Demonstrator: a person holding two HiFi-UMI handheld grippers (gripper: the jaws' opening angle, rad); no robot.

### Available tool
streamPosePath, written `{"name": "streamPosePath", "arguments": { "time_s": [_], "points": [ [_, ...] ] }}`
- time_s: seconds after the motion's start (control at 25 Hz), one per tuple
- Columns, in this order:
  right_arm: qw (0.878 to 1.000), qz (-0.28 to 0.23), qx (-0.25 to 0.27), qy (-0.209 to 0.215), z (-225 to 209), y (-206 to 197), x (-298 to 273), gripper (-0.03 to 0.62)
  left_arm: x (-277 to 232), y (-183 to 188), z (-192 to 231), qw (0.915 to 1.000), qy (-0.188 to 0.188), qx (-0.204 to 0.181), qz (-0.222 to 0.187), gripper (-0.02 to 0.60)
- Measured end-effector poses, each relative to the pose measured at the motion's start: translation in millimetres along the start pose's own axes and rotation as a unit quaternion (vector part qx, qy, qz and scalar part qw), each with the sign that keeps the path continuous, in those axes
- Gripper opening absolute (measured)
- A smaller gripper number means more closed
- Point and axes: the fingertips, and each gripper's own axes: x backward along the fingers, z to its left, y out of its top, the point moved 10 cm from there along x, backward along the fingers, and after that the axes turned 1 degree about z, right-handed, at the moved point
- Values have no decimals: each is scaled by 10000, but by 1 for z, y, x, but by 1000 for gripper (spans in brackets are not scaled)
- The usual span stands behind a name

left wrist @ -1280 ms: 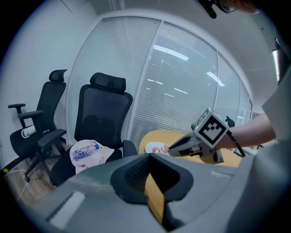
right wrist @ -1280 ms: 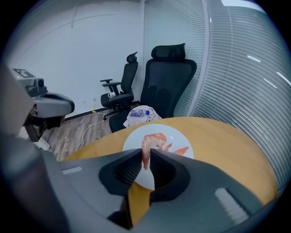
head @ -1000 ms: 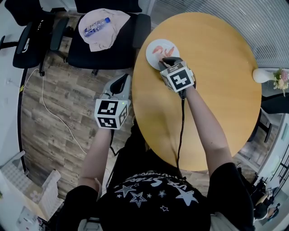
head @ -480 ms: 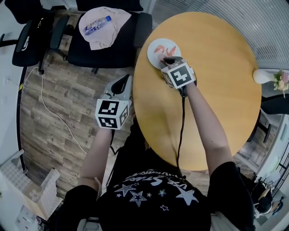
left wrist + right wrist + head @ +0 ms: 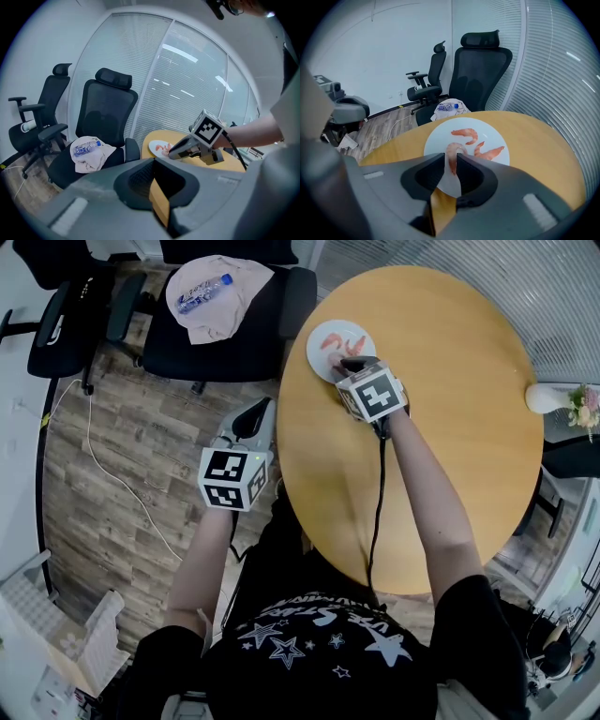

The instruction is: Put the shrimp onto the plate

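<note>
Pink shrimp [image 5: 451, 153] is pinched between the jaws of the right gripper [image 5: 451, 163], which are closed on its tail end. Its curled end pokes out on the far side. The shrimp's long side runs from near to far, pointing the same way as the jaws. The white plate [image 5: 433, 140] sits right under the shrimp, at the far left part of the round wooden table [image 5: 450, 381]. I cannot tell if the shrimp touches the plate yet. Two more shrimp [image 5: 466, 134] already lie on the plate, just past the held one. So I think the jaws only need to let go, maybe after dipping a tiny bit. The left gripper [image 5: 251, 416] is well apart, off the left side of the table and over the floor [image 5: 122, 456]. Its jaws are closed and hold nothing.
</note>
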Motion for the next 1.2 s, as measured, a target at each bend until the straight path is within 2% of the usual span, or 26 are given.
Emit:
{"name": "streamPosePath", "arguments": {
  "time_s": [0.48,1.2],
  "points": [
    [9991,-383,-122,-124,7,1,33,84,20,4,-20,9998,64,-101,-130,2],
    [9917,-1287,-68,-41,45,-30,127,82,76,6,-95,9977,178,-394,-525,2]
  ]
}}
